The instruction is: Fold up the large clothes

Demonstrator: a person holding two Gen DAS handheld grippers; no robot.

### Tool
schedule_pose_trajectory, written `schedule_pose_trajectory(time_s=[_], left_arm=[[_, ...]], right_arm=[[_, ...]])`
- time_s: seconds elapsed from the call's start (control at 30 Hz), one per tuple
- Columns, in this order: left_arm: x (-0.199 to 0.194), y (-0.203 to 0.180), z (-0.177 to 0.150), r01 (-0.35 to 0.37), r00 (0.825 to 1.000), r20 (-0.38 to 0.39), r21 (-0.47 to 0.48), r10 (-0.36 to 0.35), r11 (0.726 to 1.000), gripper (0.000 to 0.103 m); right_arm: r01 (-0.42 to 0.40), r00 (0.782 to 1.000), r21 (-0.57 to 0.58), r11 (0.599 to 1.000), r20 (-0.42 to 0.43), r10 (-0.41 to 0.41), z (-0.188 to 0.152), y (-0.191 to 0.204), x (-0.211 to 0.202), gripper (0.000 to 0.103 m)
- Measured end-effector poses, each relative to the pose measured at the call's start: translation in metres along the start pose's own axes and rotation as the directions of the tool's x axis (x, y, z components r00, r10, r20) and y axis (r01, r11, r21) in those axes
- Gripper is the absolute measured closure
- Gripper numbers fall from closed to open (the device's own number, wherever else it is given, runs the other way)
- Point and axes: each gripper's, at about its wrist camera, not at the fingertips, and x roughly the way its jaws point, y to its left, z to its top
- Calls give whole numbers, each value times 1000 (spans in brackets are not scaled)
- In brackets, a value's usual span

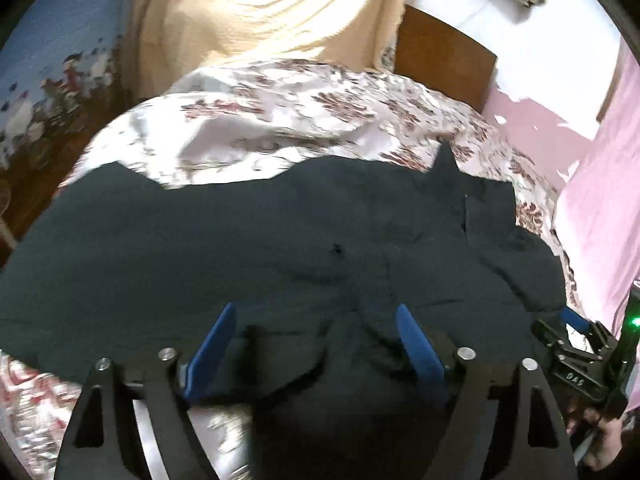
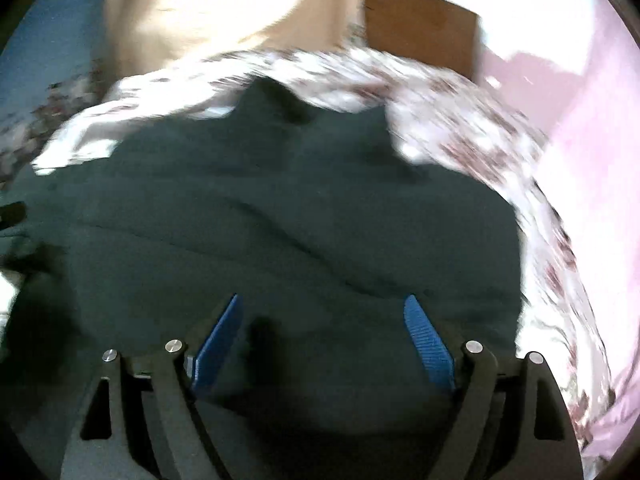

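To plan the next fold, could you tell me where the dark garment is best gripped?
Probably the near hem of the dark garment, from the near side: it lies flat on the floral sheet, with both open grippers, left and right, already over that edge.

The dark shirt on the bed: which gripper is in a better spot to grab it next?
Probably the left gripper. Its open fingers hover over bunched folds at the near hem of the dark shirt, easy to pinch. The right gripper, also open, faces flatter cloth with little edge to catch, and its view is blurred.
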Motion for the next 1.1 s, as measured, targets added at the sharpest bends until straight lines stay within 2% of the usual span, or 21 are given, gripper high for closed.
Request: schedule_pose_trajectory(time_s=[0.1,0.27,0.4,0.5,0.53,0.6,0.7,0.83,0.9,1.0,1.03,1.07,1.1], left_arm=[[-27,39,0,-73,997,-3,-34,73,997,18],[-65,119,-6,-207,978,-34,-125,204,970,16],[-83,198,-27,-278,961,-74,-243,267,930,15],[-82,244,-42,-287,958,-112,-324,265,901,15],[-81,255,-46,-291,957,-116,-349,267,891,15],[-76,275,-52,-277,961,-119,-398,250,875,15],[-60,304,-58,-222,975,-137,-500,176,837,15],[-35,332,-63,-163,986,-135,-631,99,758,15],[-26,335,-60,-130,991,-119,-665,68,735,15],[-17,336,-49,-86,996,-80,-693,42,716,16],[-15,335,-44,-75,997,-67,-698,39,712,22],[-13,333,-42,-65,998,-56,-699,36,712,38],[-12,332,-37,-68,998,-54,-696,42,715,44]], right_arm=[[-87,996,-56,995,26,89,23,62,-9,21],[-139,989,-103,985,41,144,42,146,-1,21],[-87,996,-115,990,19,90,43,187,24,21],[-61,998,-146,987,8,62,30,205,37,20],[-46,999,-162,986,17,49,25,210,40,17],[-60,998,-173,983,17,64,18,217,44,4],[-28,999,-196,980,23,33,10,223,49,3],[-32,999,-189,982,37,40,7,222,46,3],[-33,998,-188,982,39,41,9,223,48,2],[-35,998,-191,981,44,44,9,222,49,2],[-36,998,-190,981,45,46,9,222,50,2],[-38,998,-189,981,45,48,9,222,50,2],[-41,998,-189,981,44,50,10,221,50,2]])
